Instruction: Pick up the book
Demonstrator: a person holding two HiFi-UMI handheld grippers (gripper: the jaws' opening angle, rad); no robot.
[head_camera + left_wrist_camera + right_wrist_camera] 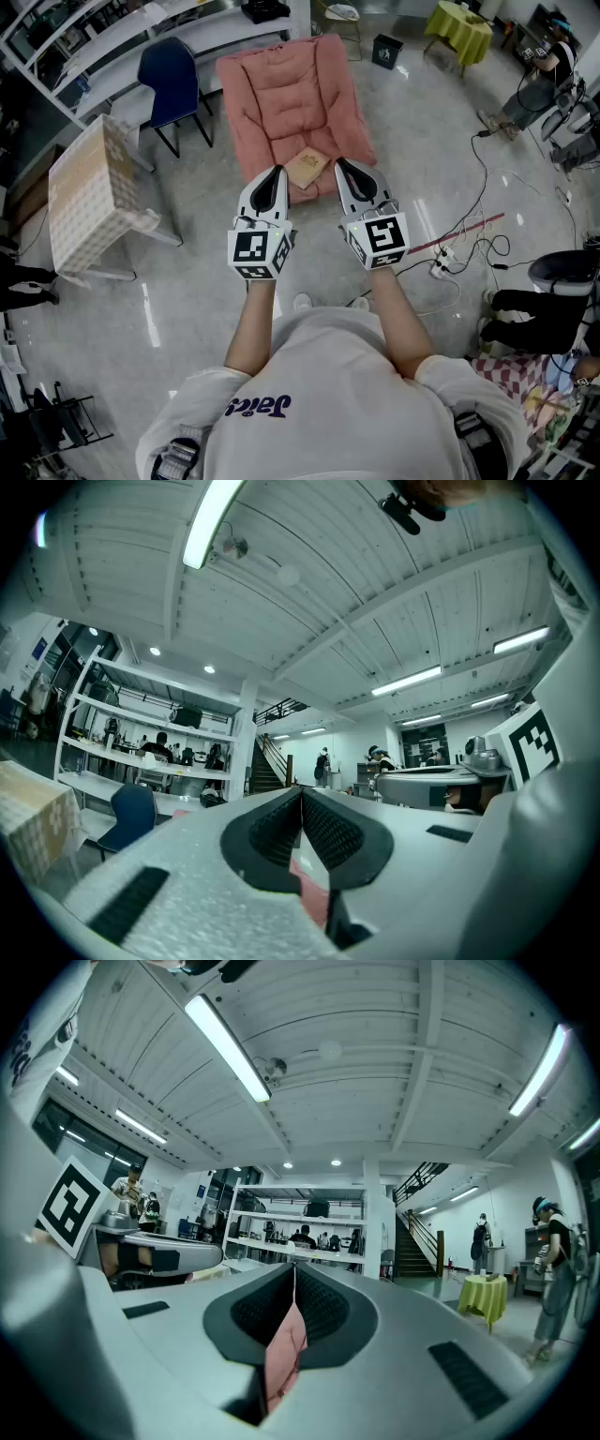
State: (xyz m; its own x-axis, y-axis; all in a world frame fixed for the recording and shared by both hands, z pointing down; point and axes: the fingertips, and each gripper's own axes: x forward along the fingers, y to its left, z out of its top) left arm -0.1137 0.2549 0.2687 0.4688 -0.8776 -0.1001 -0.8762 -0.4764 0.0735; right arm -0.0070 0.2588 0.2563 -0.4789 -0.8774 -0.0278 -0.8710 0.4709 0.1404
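Head view: book point(306, 167) between the fingers point(271, 190)

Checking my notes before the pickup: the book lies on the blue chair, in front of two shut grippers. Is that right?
No. The head view shows the book lying on the pink cushion, not the blue chair beside it. It is in front of the shut left gripper and right gripper.
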